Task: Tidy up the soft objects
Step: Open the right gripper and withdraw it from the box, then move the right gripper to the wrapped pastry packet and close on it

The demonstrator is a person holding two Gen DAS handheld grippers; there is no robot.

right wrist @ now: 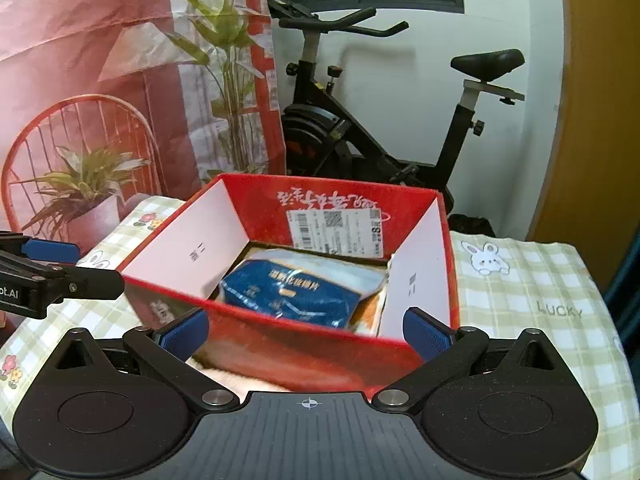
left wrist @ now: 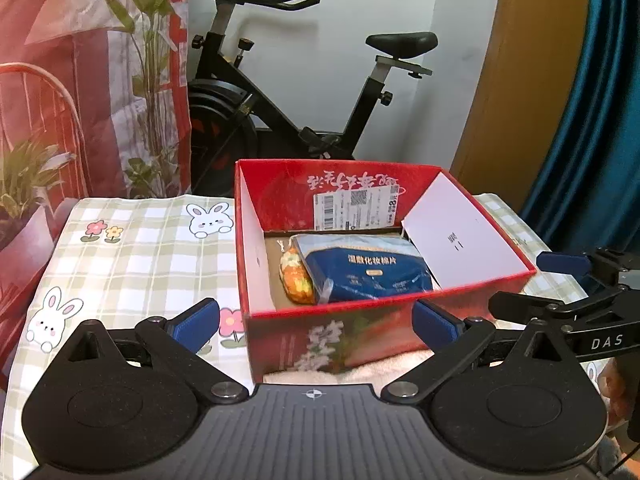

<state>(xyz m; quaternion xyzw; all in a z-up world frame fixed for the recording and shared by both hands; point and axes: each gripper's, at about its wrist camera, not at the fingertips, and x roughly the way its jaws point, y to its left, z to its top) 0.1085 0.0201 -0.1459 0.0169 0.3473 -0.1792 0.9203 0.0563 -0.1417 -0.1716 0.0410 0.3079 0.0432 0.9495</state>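
A red cardboard box [left wrist: 320, 340] stands open on the checked tablecloth; it also shows in the right wrist view [right wrist: 288, 344]. Inside lie a blue pack of cotton pads [left wrist: 368, 268] [right wrist: 296, 288] and an orange patterned soft item [left wrist: 296, 276] beside it. A white fluffy cloth [left wrist: 400, 364] [right wrist: 240, 376] lies on the table against the box's near side. My left gripper [left wrist: 316, 320] is open, its blue pads straddling the box's near wall. My right gripper [right wrist: 306, 328] is open, also at the near wall, over the cloth. Each gripper shows in the other's view [left wrist: 560, 304] [right wrist: 52, 272].
The checked tablecloth with rabbits [left wrist: 132, 248] [right wrist: 532, 292] covers the table. A black exercise bike [left wrist: 304, 92] stands behind it. A red printed backdrop [left wrist: 80, 80] hangs at the left. A wooden door [left wrist: 520, 80] and a blue curtain [left wrist: 592, 120] stand at the right.
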